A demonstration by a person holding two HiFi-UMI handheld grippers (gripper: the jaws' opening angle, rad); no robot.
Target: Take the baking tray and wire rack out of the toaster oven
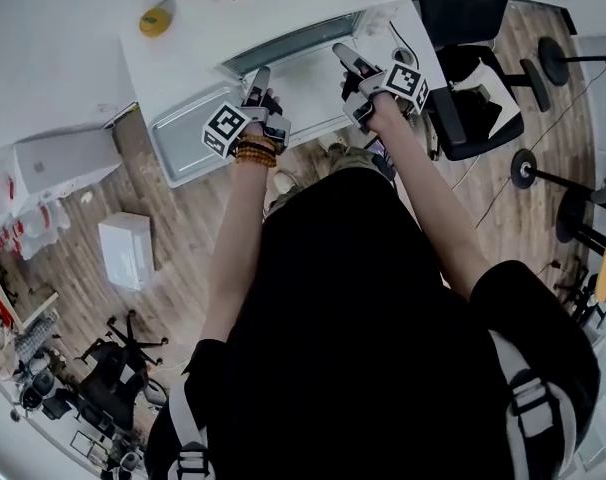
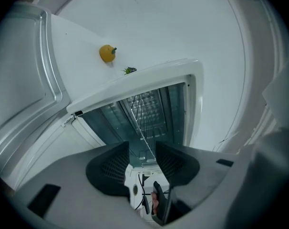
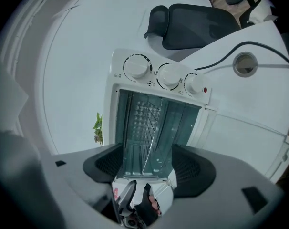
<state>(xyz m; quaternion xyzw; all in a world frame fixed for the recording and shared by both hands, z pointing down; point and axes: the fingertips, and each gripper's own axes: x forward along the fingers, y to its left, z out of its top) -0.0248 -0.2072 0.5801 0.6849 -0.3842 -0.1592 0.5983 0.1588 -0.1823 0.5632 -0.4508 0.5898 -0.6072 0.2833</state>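
Office or studio-type workroom: wood-plank floor, white desk at 12 o'clock with a cable grommet set into its top and a black cable trailing across it, and a black swivel office chair at 1 o'clock. Round-based equipment stands along the 3 o'clock side, white box on the floor at 9 o'clock, black star-shaped chair base amid loose clutter at 8 o'clock. Small white toaster oven sits on the desk itself, a yellow fruit-shaped object near it at 11 o'clock.
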